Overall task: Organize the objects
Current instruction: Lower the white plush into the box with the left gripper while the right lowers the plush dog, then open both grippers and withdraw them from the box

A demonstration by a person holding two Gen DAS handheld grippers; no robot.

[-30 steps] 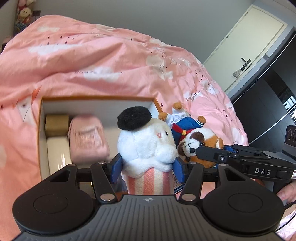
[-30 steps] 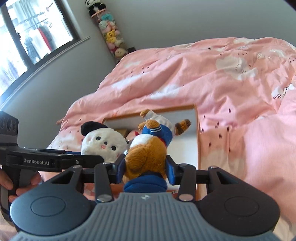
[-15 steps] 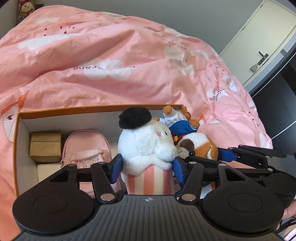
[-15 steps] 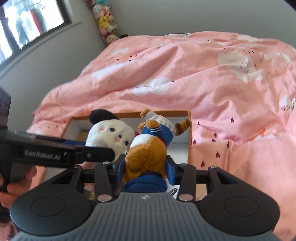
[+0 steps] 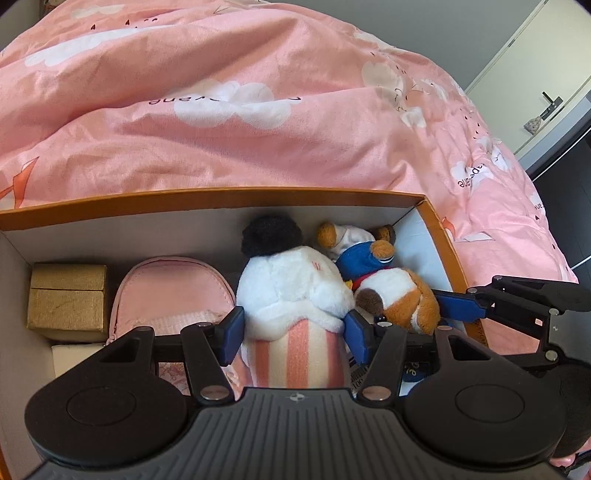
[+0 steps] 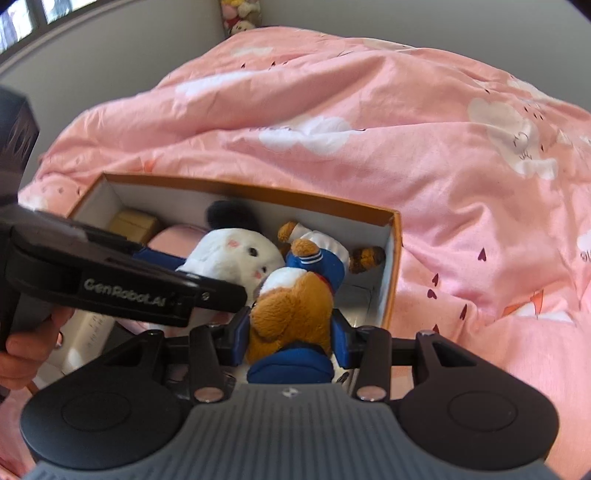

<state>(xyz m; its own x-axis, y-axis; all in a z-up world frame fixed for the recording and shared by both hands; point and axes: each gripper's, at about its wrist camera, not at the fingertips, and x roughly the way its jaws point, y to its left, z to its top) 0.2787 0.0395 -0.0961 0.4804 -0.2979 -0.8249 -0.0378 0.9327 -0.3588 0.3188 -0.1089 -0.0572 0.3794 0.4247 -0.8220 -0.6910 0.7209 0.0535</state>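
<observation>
Left wrist: box (image 5: 258,195) holds 2 plush toys (image 5: 291,288), 1 pink pouch (image 5: 173,288).

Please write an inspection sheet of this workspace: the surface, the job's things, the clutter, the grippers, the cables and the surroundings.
Surface: pink quilt with white clouds, on a bed.
Job's things: orange-rimmed box on the quilt; inside it a gold box, a pink backpack, a white plush and a brown dog plush.
Clutter: nothing seen.
Grippers: left gripper shut on the white plush; right gripper shut on the brown dog plush, both low in the box.
Cables: nothing seen.
Surroundings: door, window, stacked toys.
</observation>
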